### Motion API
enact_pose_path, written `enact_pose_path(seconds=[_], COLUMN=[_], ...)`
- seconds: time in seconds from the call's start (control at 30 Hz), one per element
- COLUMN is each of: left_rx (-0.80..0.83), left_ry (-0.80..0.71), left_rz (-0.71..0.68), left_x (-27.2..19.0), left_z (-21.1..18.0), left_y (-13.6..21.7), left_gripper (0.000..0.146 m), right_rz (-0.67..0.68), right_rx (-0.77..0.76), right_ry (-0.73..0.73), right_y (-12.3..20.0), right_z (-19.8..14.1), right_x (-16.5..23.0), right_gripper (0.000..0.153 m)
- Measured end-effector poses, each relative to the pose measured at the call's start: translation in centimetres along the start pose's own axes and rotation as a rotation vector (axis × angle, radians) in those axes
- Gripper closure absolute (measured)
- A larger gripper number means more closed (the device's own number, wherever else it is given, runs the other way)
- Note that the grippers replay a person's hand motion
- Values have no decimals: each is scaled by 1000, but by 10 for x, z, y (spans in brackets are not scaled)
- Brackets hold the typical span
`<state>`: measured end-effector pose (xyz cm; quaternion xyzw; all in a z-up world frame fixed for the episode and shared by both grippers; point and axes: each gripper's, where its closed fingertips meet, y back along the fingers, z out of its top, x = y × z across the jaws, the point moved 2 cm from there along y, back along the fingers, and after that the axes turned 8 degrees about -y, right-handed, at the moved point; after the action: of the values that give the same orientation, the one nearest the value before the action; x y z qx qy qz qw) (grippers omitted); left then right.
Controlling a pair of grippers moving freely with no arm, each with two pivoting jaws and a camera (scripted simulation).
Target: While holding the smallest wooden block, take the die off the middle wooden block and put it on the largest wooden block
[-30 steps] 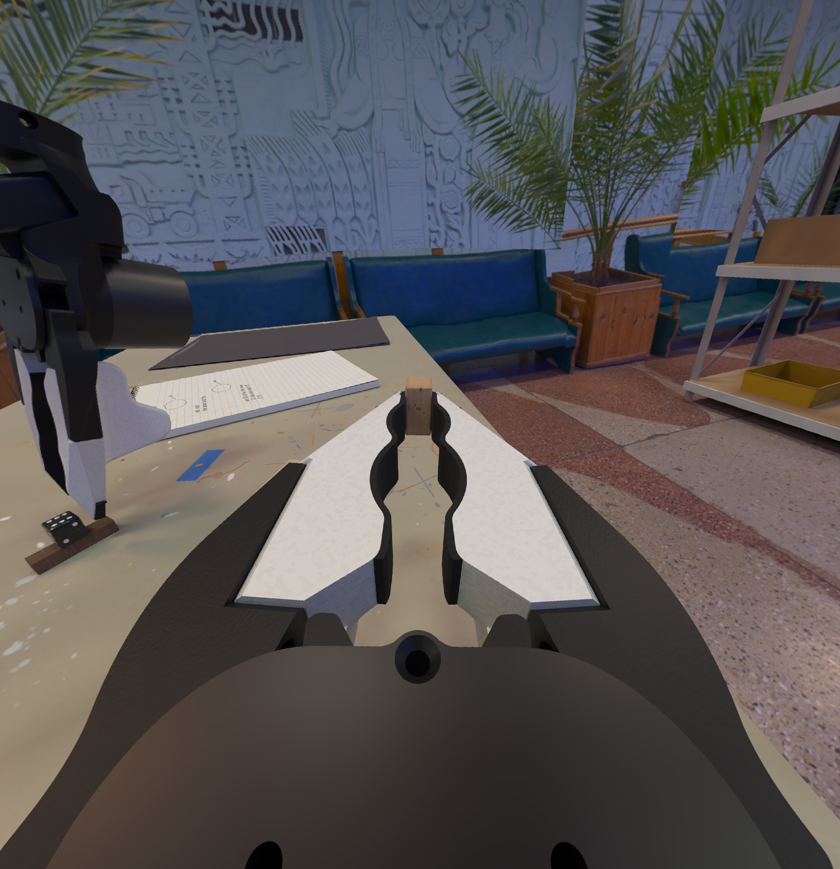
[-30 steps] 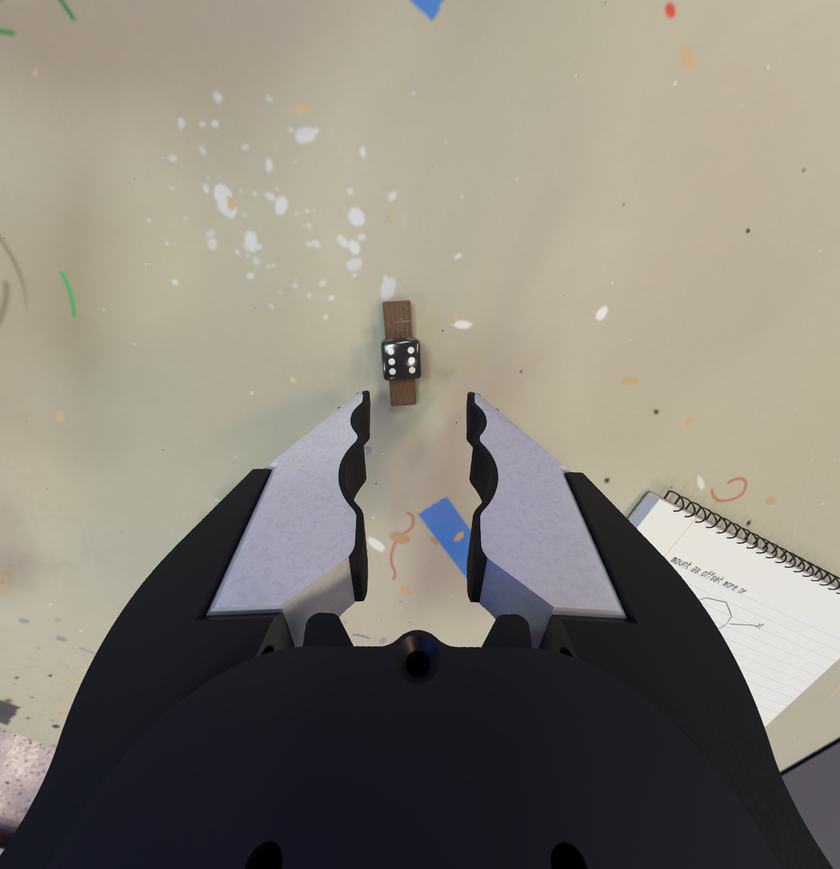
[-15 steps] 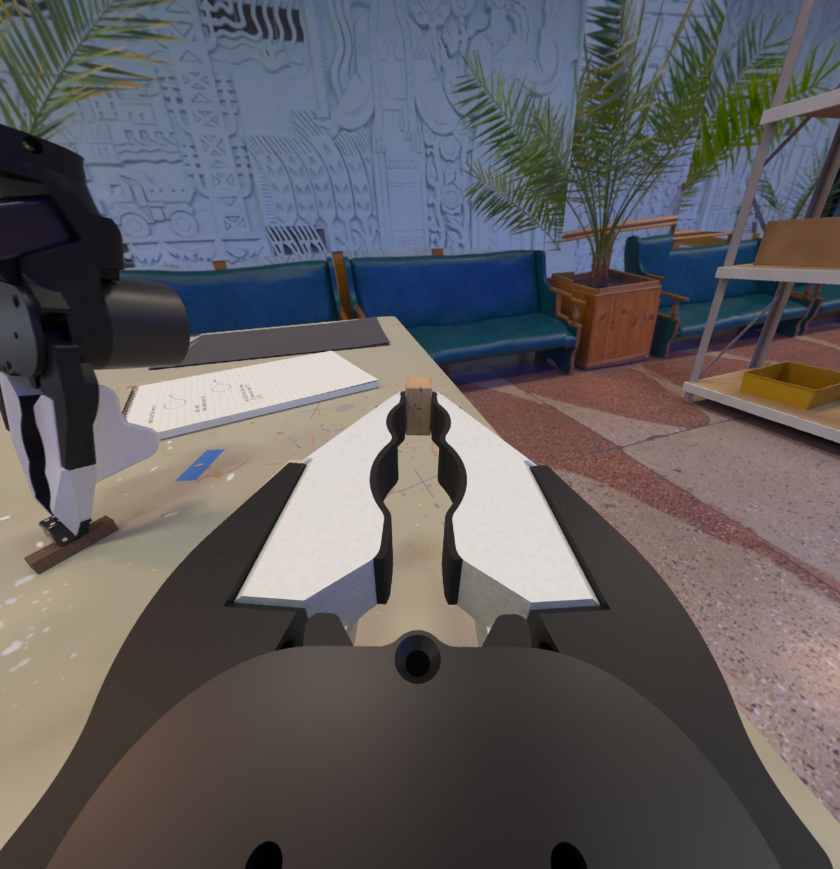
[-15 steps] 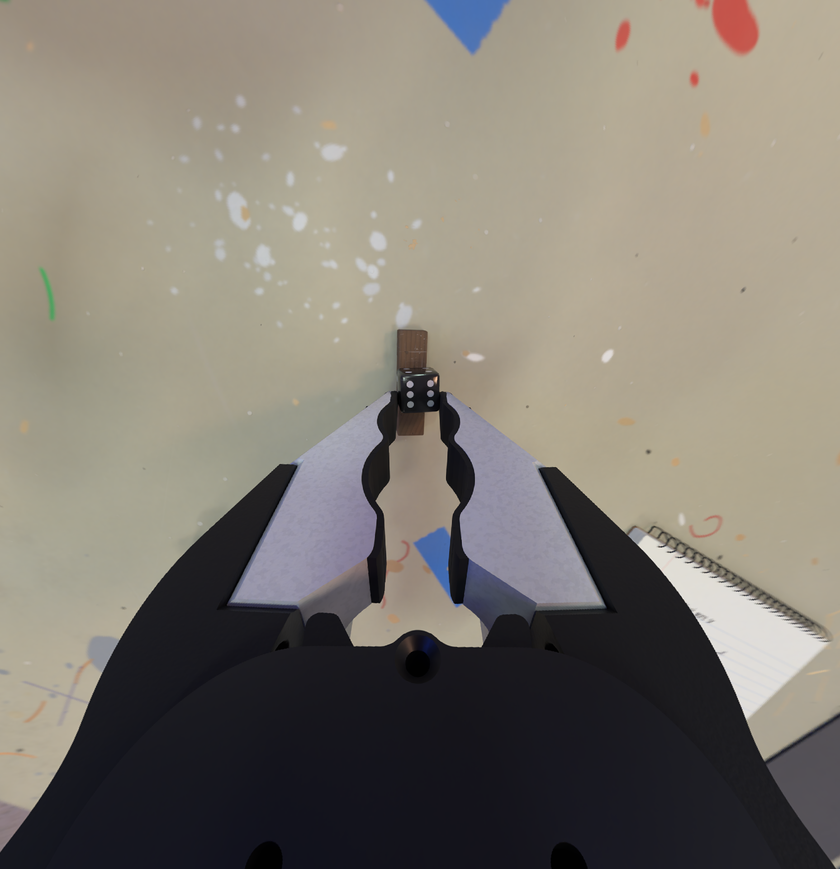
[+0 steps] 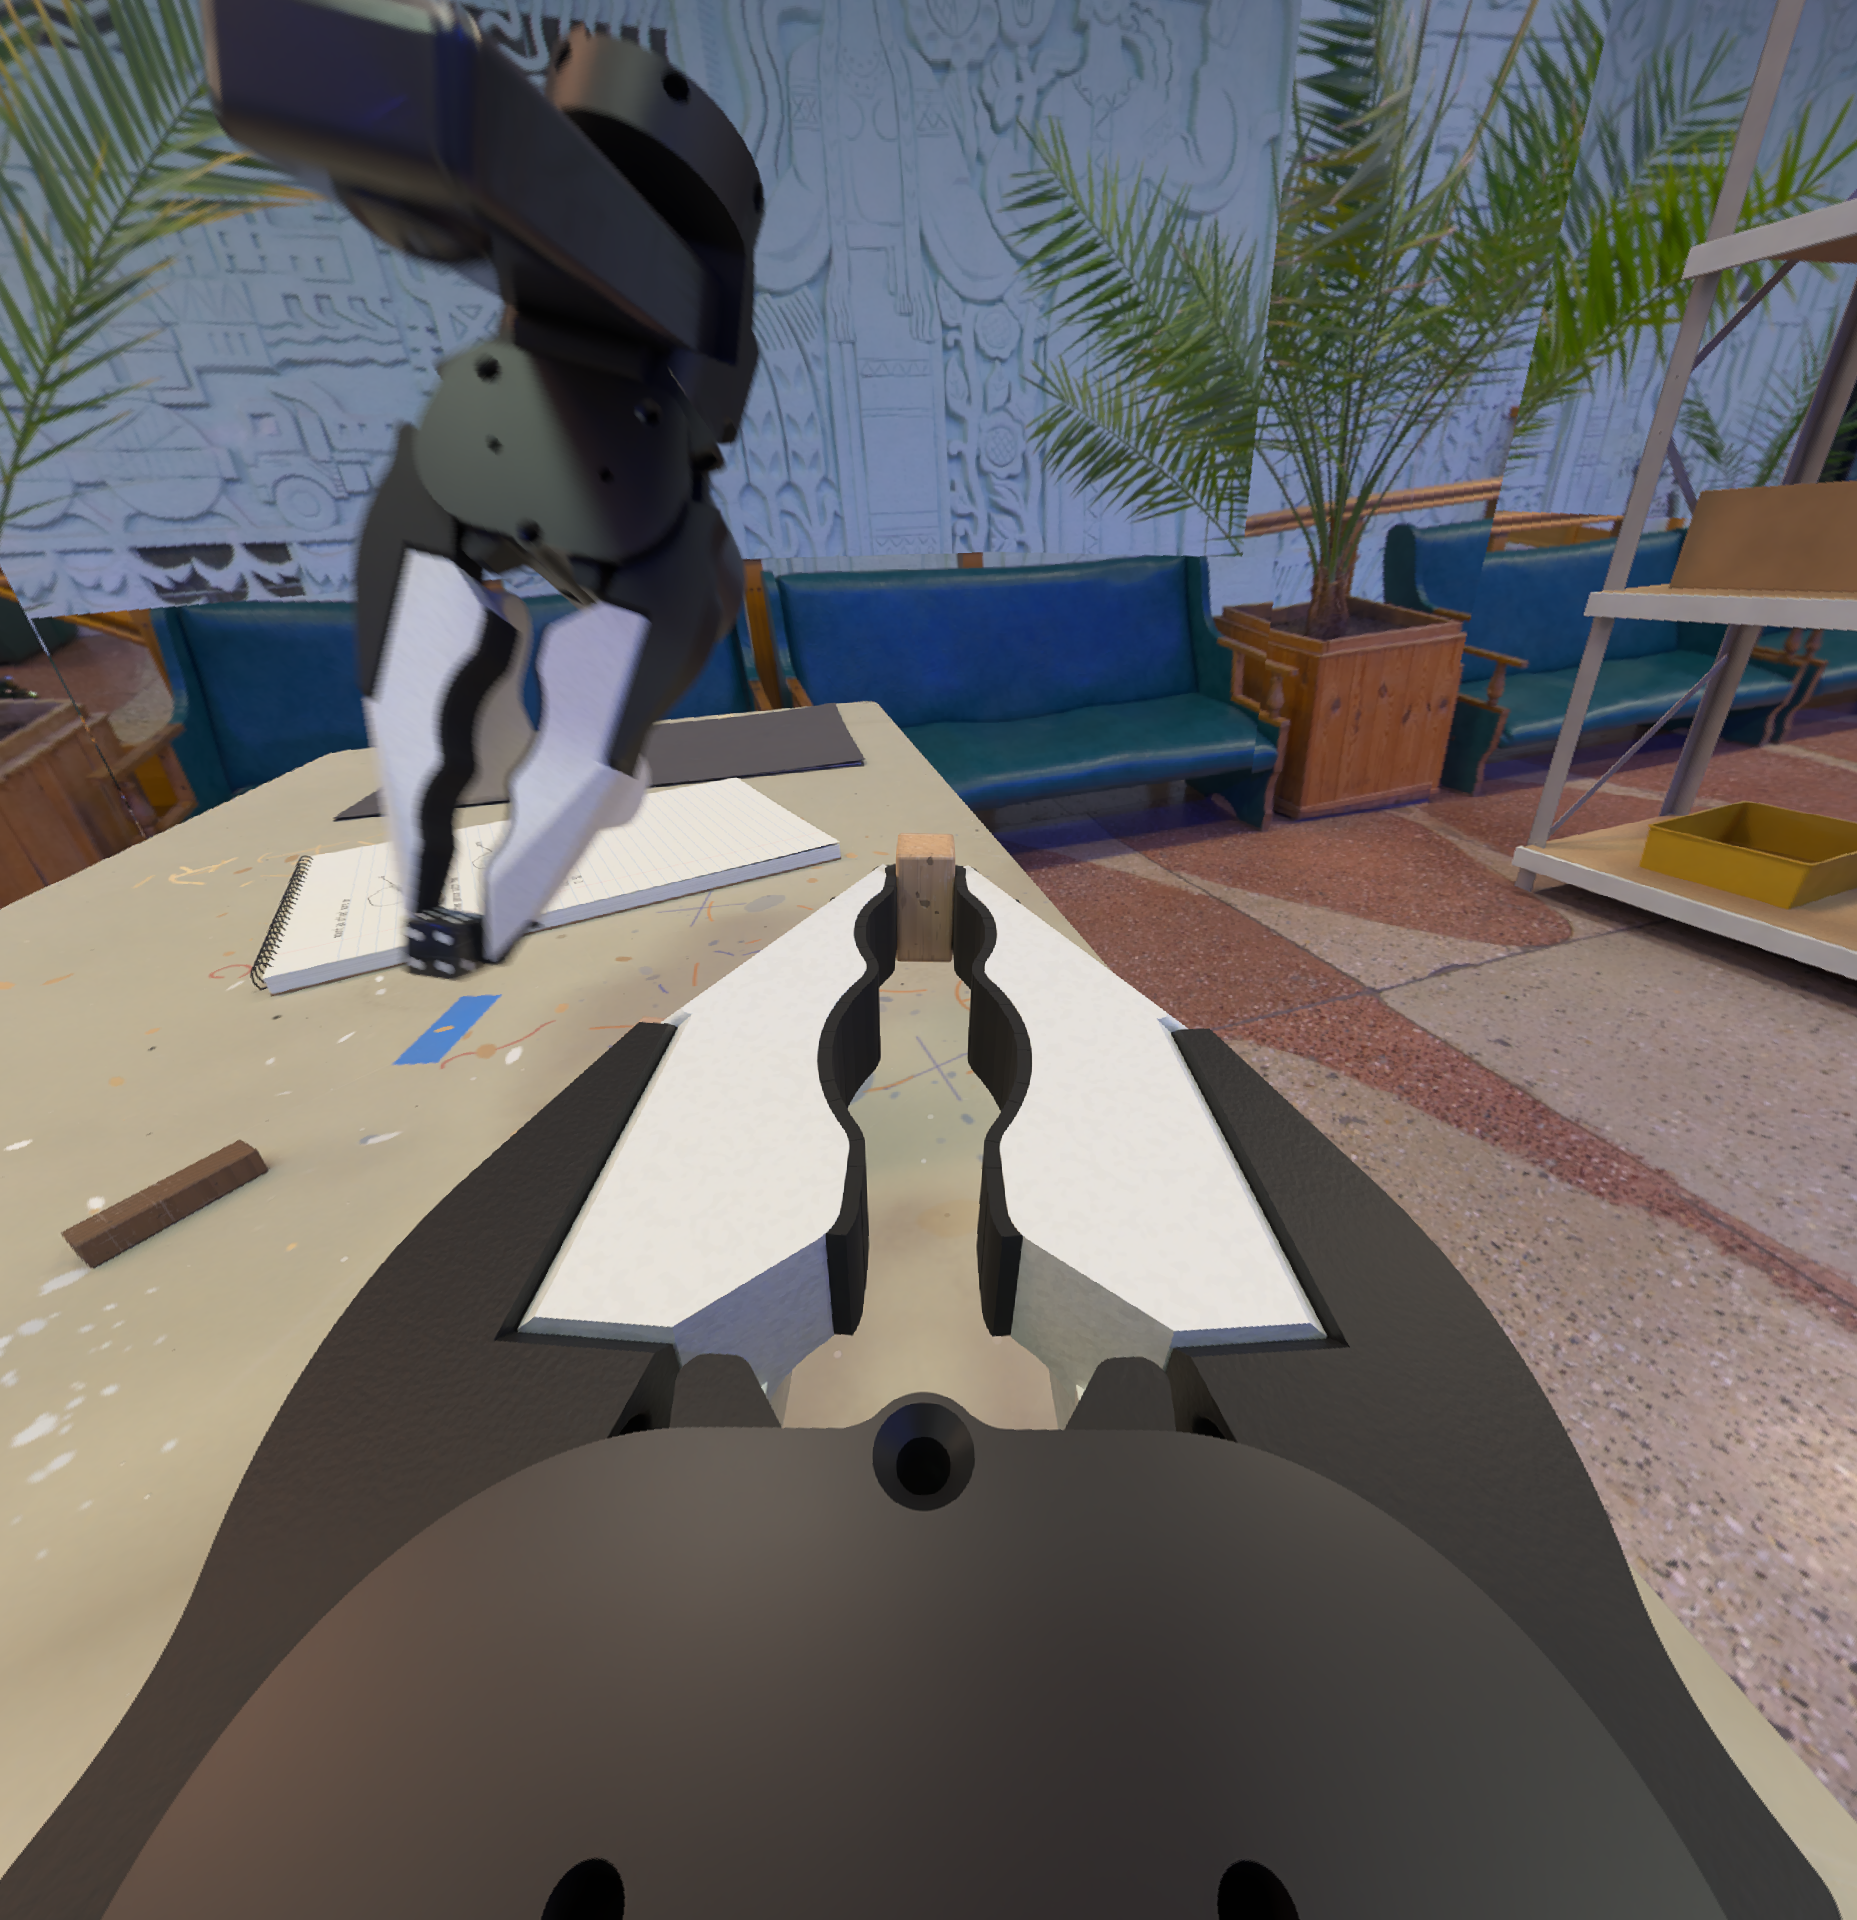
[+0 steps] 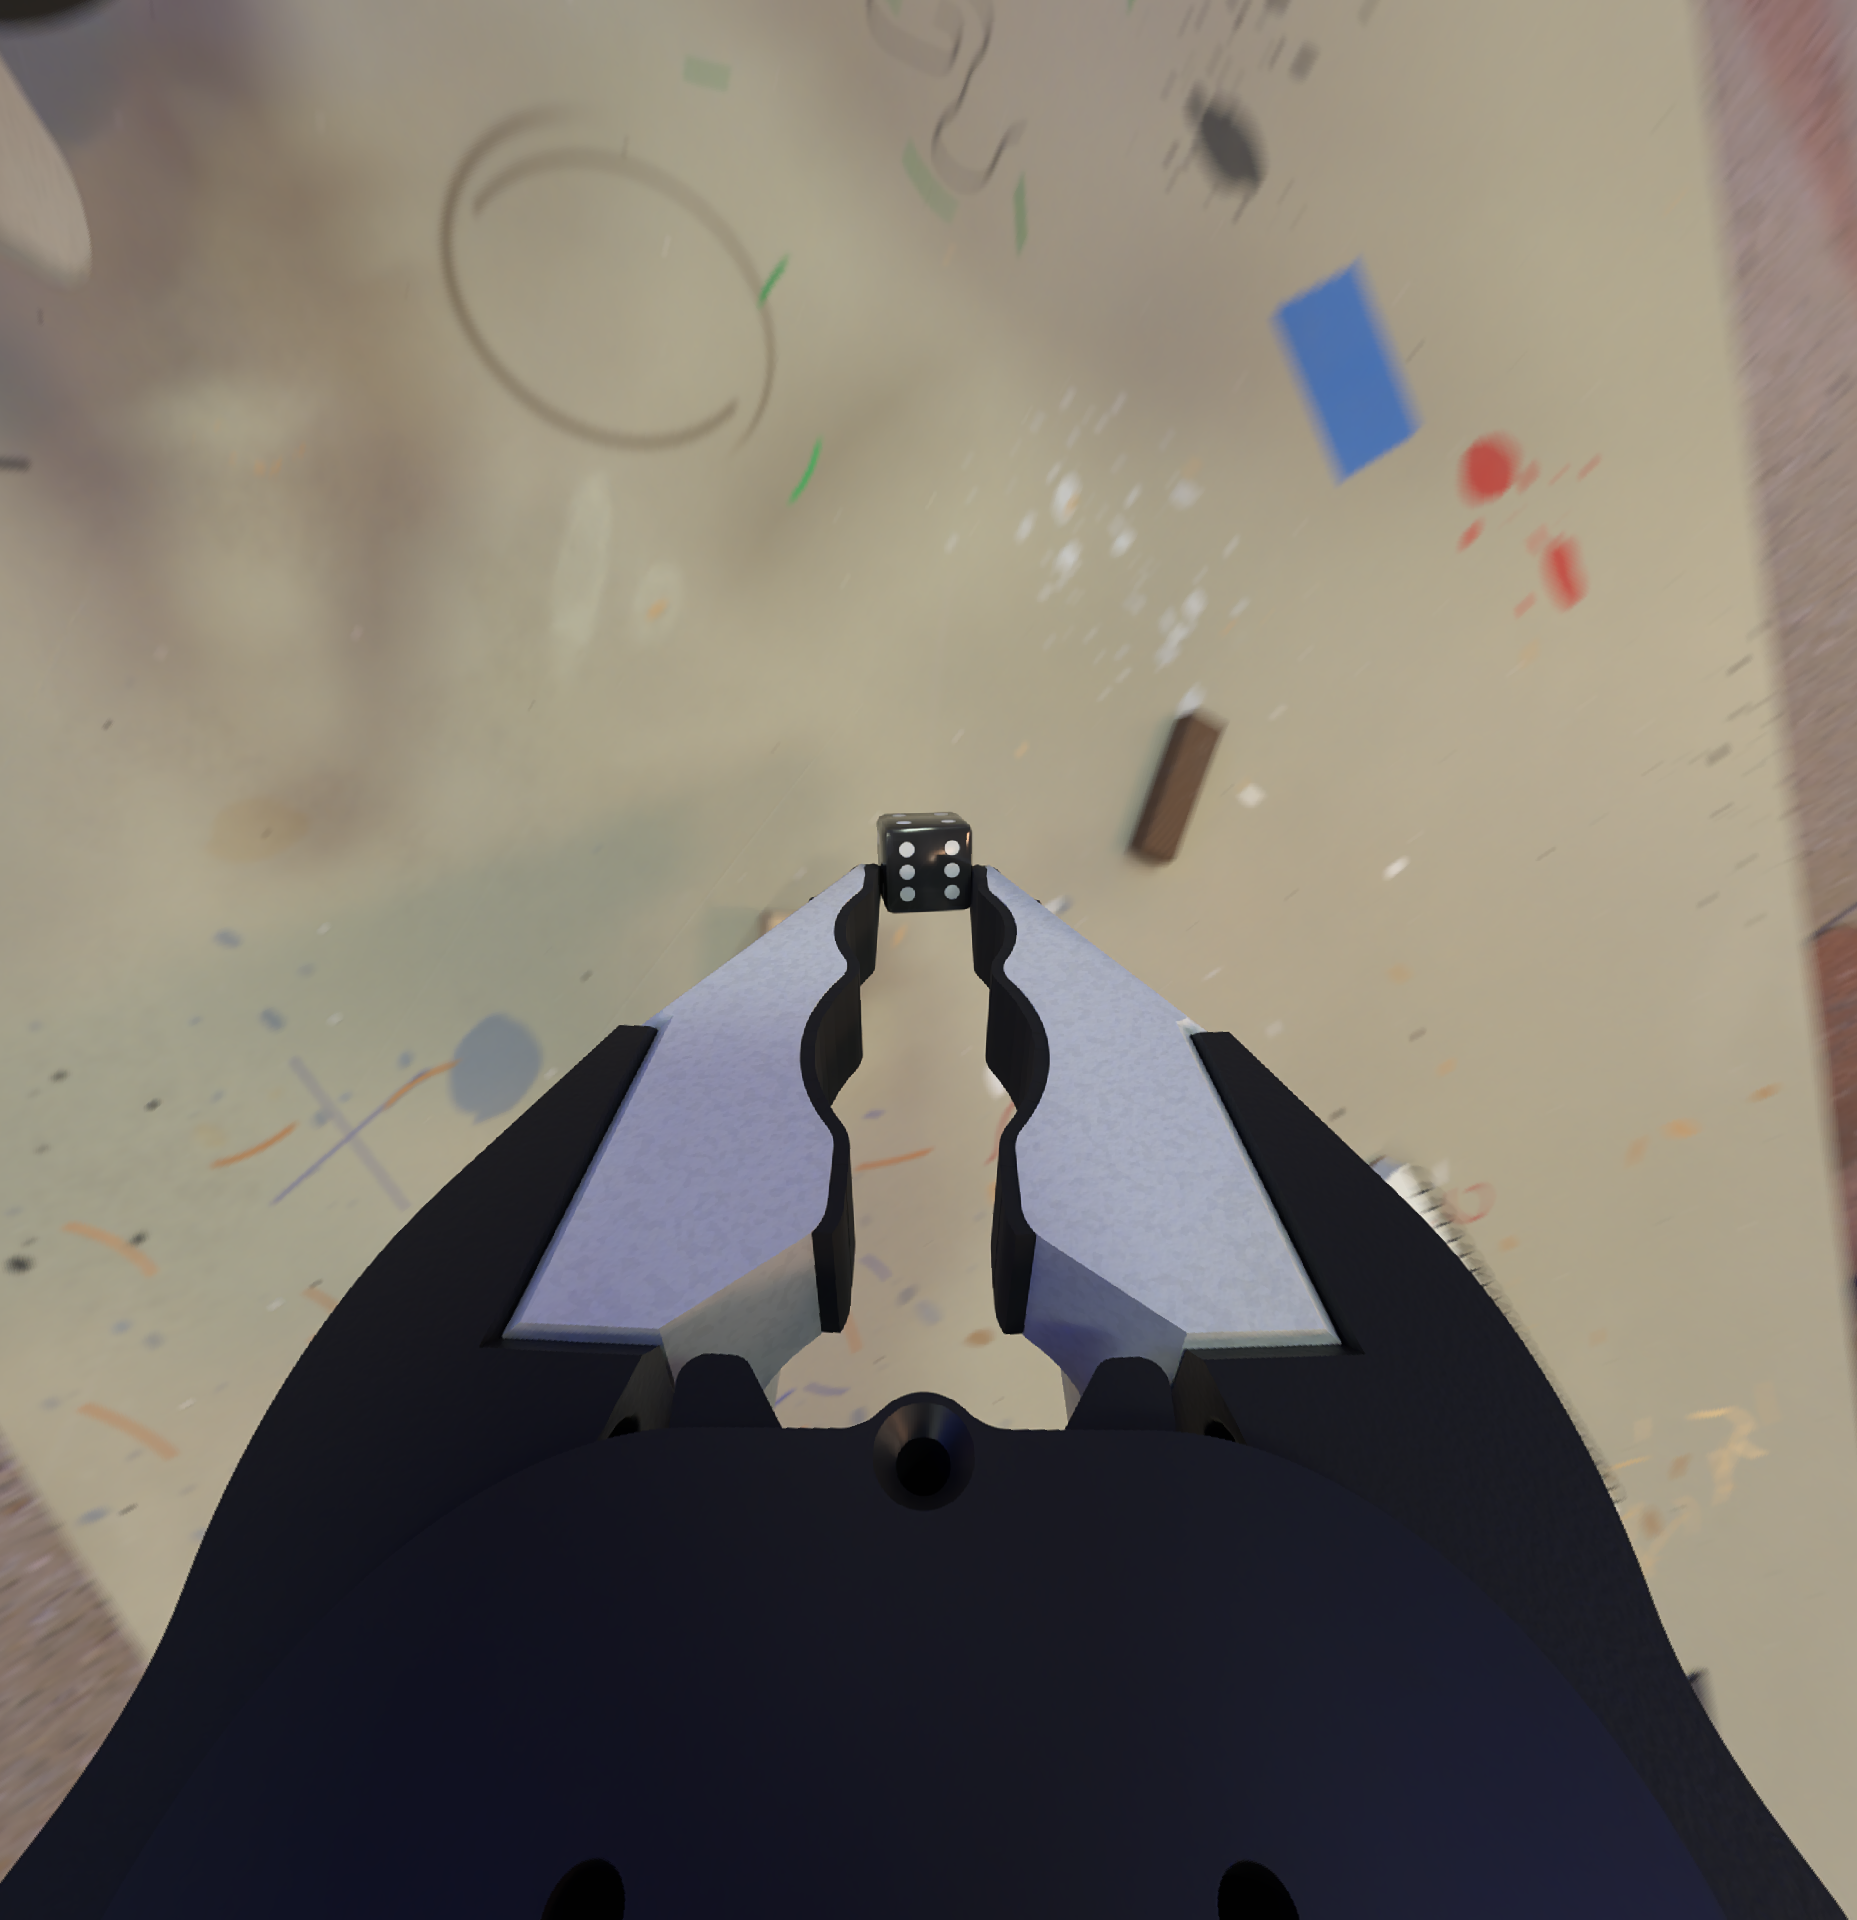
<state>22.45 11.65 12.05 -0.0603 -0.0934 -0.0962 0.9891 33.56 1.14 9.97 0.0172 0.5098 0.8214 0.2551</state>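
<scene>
Left gripper (image 5: 924, 914) pinches the small block (image 5: 924, 899) upright between its fingertips, the pale wood standing above them, out past the table (image 5: 124, 1455) edge toward the floor; right gripper (image 6: 924, 883) is clamped on the die (image 6: 924, 862), whose six-pip face looks back at its own camera. From the left wrist view the right gripper (image 5: 456, 935) hangs tilted above the table with the die (image 5: 444, 942) at its tips, in front of a spiral notebook (image 5: 695, 842); whether the die is clear of the page cannot be told from here. Dark block (image 5: 165, 1203) lies flat and bare on the table, well apart from the die; in the right wrist view it (image 6: 1176, 788) sits off to the right, blurred. Blue tape (image 5: 448, 1029) lies between the notebook and the left gripper; a dark mat (image 5: 758, 746) lies beyond the notebook. Largest block is not in view.
</scene>
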Motion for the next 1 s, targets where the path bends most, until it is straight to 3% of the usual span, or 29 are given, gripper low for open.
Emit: enact_pose_path(seconds=[0.27, 0.3, 0.4, 0.47, 0.6, 0.77, 0.9, 1.0], left_rx=[6, 7, 7, 8, 6, 5, 6, 7], left_ry=[-1, -2, -1, 0, 1, 2, 0, -1], left_rz=[-2, -2, -2, -3, -2, -1, -1, 0], left_x=[0, 0, 0, 0, 0, 0, 0, 0], left_z=[-1, -1, -1, -1, -1, -1, -1, -2], left_y=[-1, -1, -1, -1, 0, 0, 0, 0], left_gripper=[137, 137, 137, 137, 137, 137, 137, 137], right_rz=[84, 90, 123, 130, 82, -118, -37, -19], right_rx=[93, 92, 86, 69, -72, -183, -39, 115], right_ry=[-160, -172, -208, -212, -174, -156, -146, -240], right_y=[-23, -24, -27, -24, -3, 16, -19, -57], right_z=[-54, -56, -60, -59, -35, 19, 51, 53], right_x=[23, 24, 27, 28, 14, -53, -98, -127], right_gripper=[135, 132, 102, 96, 93, 94, 95, 101])
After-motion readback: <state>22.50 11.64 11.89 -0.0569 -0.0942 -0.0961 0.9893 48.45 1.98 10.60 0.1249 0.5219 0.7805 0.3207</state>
